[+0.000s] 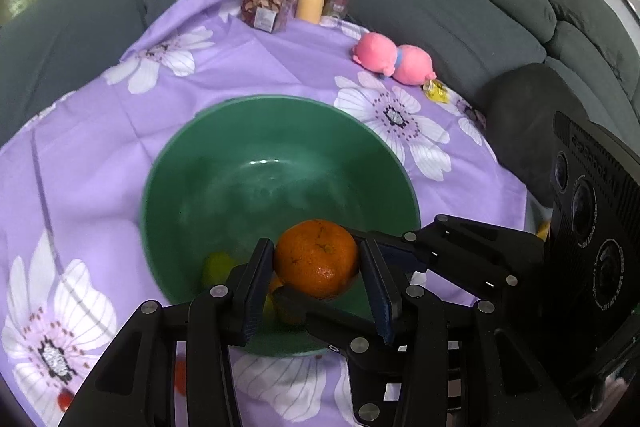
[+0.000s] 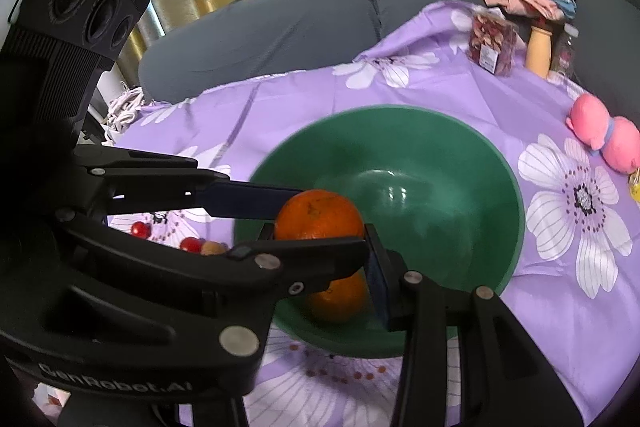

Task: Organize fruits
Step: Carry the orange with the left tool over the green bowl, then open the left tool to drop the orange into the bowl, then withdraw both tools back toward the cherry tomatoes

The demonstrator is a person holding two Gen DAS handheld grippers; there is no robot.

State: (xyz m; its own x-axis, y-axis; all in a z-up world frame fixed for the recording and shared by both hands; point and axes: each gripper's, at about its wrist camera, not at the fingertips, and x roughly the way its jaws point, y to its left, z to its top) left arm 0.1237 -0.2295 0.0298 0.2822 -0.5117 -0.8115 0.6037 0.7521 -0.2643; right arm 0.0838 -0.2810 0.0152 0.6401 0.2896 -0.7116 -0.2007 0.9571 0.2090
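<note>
We see the orange (image 1: 316, 259) held over the near side of the green bowl (image 1: 172, 155), clear of its wall and above the fruit already lying in it. The left tongs (image 1: 316, 247) are clamped on it, one pad pressed to each flank. The right tongs (image 2: 318, 231) come in crosswise and grip the same orange near their tips. One of their fingers (image 2: 378, 279) shows plainly against the fruit, while the other is mostly hidden behind the left tongs' linkage. So the two pairs cross around one fruit, and their black links overlap just below it.

Directly under the held fruit a second orange (image 2: 338, 297) rests low against the bowl's near wall. A yellow-green fruit (image 1: 218, 265) lies beside it, half hidden by a finger. We cannot tell whether those two touch. The far half of the bowl is bare and glossy.

The bowl stands on a purple flowered cloth (image 1: 100, 147) spread over the desk, with bare cloth on all sides of it. A few small red fruits (image 2: 140, 229) lie on the cloth near the bowl's rim, under the left tongs. A pink plush toy (image 1: 394, 61) lies well apart from the bowl, near the cloth's edge. A packet of dried petals (image 1: 266, 3) stands at the back edge. A grey sofa (image 1: 460, 7) wraps closely round the back and one side of the desk.
</note>
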